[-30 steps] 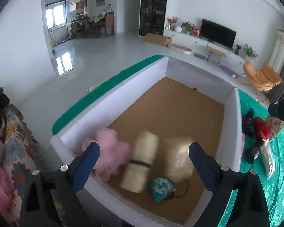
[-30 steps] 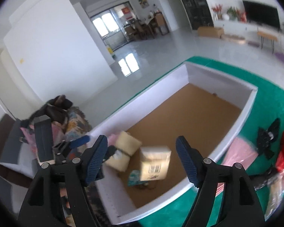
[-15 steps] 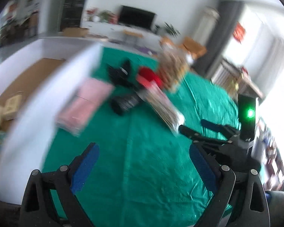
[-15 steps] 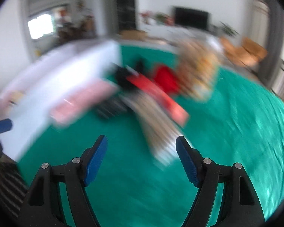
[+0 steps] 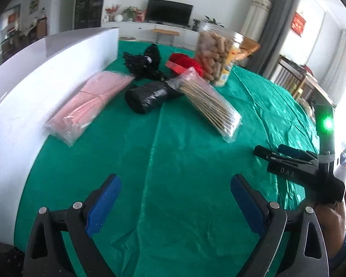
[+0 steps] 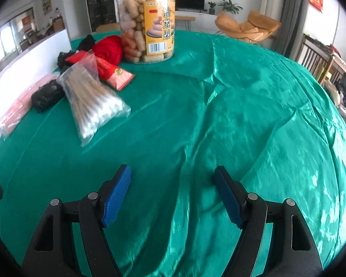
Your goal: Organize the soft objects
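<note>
Both grippers, left (image 5: 173, 204) and right (image 6: 171, 191), hang empty, jaws wide; best square up on the pink pack (image 5: 90, 106) ahead-left.

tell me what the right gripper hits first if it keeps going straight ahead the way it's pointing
Probably just the green tablecloth: the open right gripper points over bare cloth. The snack jar and the cotton swab bag lie left of that line, though the fisheye makes depth uncertain.

green cloth (image 6: 219, 97) | snack jar (image 6: 147, 20) | swab bag (image 6: 92, 94) | pink packet (image 5: 90, 101) | dark, perhaps cloth, bundle (image 5: 147, 97)
</note>
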Available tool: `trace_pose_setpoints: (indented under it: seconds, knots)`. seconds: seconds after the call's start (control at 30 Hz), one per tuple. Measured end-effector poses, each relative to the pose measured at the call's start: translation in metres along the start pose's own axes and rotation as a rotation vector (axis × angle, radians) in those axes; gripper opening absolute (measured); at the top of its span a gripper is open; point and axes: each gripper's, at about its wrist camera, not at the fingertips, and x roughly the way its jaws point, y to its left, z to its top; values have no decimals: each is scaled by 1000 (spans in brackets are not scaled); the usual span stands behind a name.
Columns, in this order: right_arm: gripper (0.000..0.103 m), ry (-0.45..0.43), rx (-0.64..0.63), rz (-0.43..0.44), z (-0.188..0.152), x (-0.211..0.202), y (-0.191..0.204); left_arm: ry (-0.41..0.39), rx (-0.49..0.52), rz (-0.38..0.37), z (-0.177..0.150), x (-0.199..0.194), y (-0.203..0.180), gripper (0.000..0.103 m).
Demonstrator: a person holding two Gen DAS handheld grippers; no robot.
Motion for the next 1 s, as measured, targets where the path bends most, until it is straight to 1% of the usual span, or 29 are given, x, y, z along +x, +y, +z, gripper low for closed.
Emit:
trace_pose_setpoints:
  seconds: [0.07,0.17,0.4,0.77,1.0]
  knots:
    - [83,-4,9,-11,1,0,-1,2,-6,6,-1,-1,2,96]
    - [86,0,19,-18,2,3,-1,-2,7,23,-3,-1,0,96]
    - [87,1,24,-11,0,2,-3,7,66,48,-5,1,-10,96]
    - [87,1,24,-11,0,2,-3,8,59,56,-5,2,-9,96]
    - [87,1,24,-11,0,2,-2,7,92,79,-6,3,-16,96]
